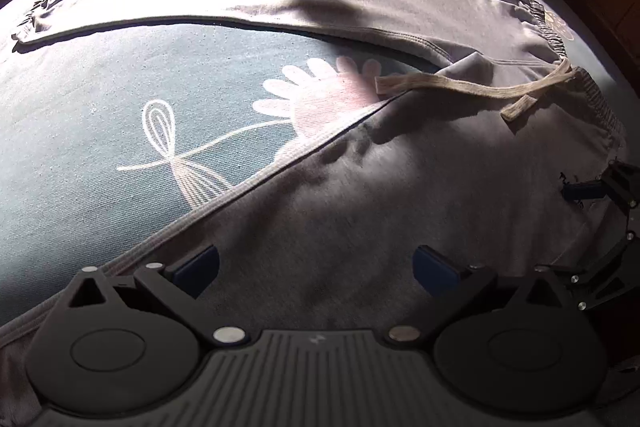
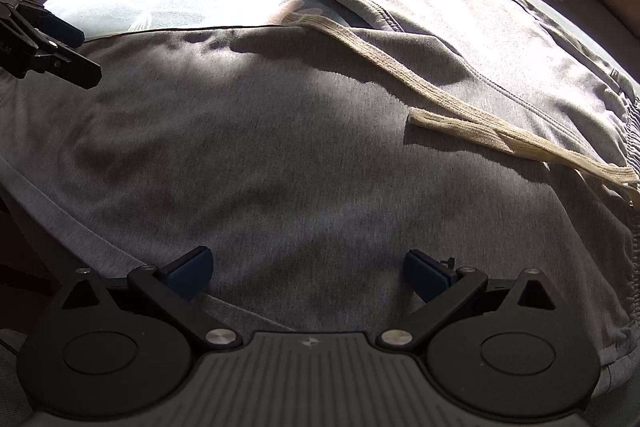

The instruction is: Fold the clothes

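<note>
A: Left claw (image 1: 316,267) spread wide, nothing between its pads, poised over the near leg of the grey pants (image 1: 400,187).

B: Right claw (image 2: 308,269) the same: fingers well apart, empty, above that leg, nearer the waistband (image 1: 600,107). Whether either touches the cloth I cannot tell.

A: Pants lie flat on a blue bedspread (image 1: 80,115), legs splayed in a V from the waistband.

B: Cream drawstring (image 2: 460,115) trails from the waistband across the crotch, both ends loose.

A: Near leg's inner seam runs diagonally away from the waistband; beyond it, bare bedspread with a flower print (image 1: 320,95) between the legs.

B: Far leg stretches off in bright sun.
</note>
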### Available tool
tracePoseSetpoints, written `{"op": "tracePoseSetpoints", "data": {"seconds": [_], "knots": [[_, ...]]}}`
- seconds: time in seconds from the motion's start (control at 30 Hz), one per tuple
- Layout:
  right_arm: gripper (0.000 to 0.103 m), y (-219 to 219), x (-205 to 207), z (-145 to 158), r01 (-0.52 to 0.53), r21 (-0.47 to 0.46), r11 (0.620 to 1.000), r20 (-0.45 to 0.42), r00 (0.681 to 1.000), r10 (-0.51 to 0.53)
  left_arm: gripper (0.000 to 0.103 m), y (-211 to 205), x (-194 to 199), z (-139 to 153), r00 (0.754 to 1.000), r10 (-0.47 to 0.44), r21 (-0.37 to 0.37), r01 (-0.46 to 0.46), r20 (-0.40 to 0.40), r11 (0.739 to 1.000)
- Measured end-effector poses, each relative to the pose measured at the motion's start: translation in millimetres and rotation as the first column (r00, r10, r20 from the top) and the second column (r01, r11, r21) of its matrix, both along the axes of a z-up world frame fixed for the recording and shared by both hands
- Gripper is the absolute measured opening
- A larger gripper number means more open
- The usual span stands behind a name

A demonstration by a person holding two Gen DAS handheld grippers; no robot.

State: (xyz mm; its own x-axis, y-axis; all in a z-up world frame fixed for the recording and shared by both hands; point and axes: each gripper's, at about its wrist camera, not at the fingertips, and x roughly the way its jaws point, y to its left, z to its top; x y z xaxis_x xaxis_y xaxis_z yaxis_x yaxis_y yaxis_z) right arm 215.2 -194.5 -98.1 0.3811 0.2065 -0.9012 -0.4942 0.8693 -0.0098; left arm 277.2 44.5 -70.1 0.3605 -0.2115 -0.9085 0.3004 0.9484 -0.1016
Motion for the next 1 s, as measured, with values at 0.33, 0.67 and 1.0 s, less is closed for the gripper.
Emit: {"op": "tracePoseSetpoints", "data": {"seconds": [0.33,0.67,1.0], "knots": [[0.103,-44.5,-20.6,11.3,0.137,-0.006,0.991,0.013,0.991,-0.136,0.102,-86.4,4.0,4.1,0.952,-0.307,-0.083,0.306,0.008,0.948],[0.103,-128.1,14.8,4.9,0.335,-0.106,0.936,0.14,0.937,-0.319,0.102,-182.9,-31.0,-30.5,0.75,-0.656,-0.287,0.612,-0.086,0.737],[0.103,-152.1,3.9,-2.9,0.401,-0.002,0.916,0.058,0.914,-0.401,0.102,-175.2,-52.9,-33.3,0.777,-0.586,-0.313,0.511,-0.23,0.801]]}}
